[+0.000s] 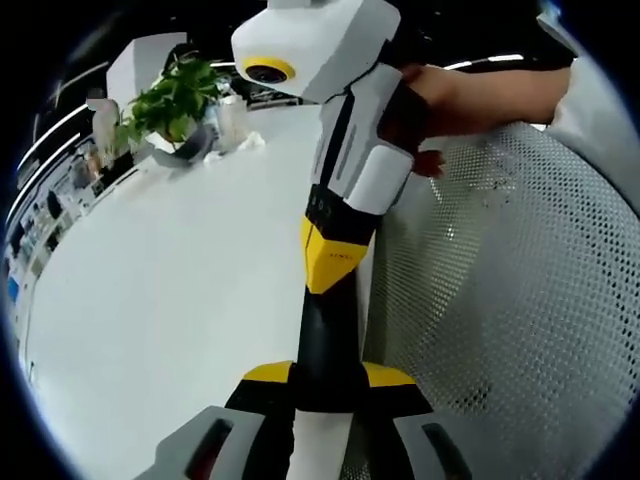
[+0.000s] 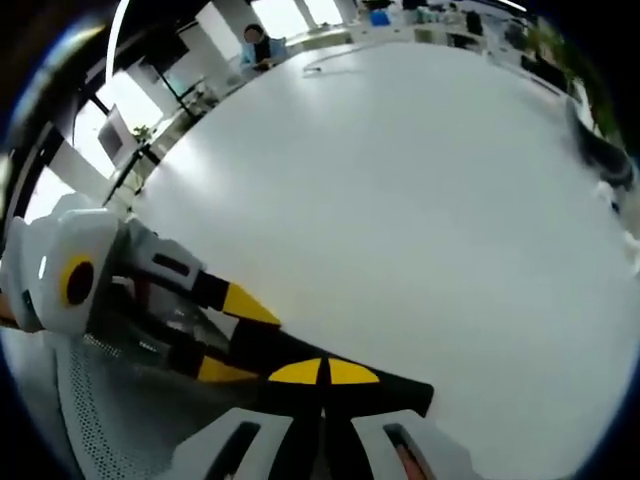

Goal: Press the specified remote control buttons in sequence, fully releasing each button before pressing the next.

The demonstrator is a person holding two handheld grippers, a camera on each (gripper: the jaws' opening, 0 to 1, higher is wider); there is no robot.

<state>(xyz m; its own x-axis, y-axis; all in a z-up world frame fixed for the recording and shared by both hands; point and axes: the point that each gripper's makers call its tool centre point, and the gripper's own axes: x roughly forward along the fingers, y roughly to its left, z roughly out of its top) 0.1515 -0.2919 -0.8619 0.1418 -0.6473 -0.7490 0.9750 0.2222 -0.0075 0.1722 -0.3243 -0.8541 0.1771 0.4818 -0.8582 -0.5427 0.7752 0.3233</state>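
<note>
A slim black remote control (image 1: 325, 335) is clamped between the yellow-tipped jaws of my left gripper (image 1: 328, 375) and points away over the white table (image 1: 180, 290). My right gripper (image 1: 330, 268) comes down from above with a hand (image 1: 470, 95) on it; its yellow jaw tips are closed together and rest on the remote's far part. In the right gripper view my right gripper (image 2: 324, 372) has its tips shut just above the black remote (image 2: 398, 386). The left gripper (image 2: 232, 338) holds the remote's other end from the left. No buttons are visible.
A potted plant (image 1: 175, 95) and some small items stand at the table's far end. A white mesh chair (image 1: 500, 300) lies right beside the grippers. A person (image 2: 260, 45) sits at a far desk. The broad white tabletop (image 2: 420, 200) stretches ahead.
</note>
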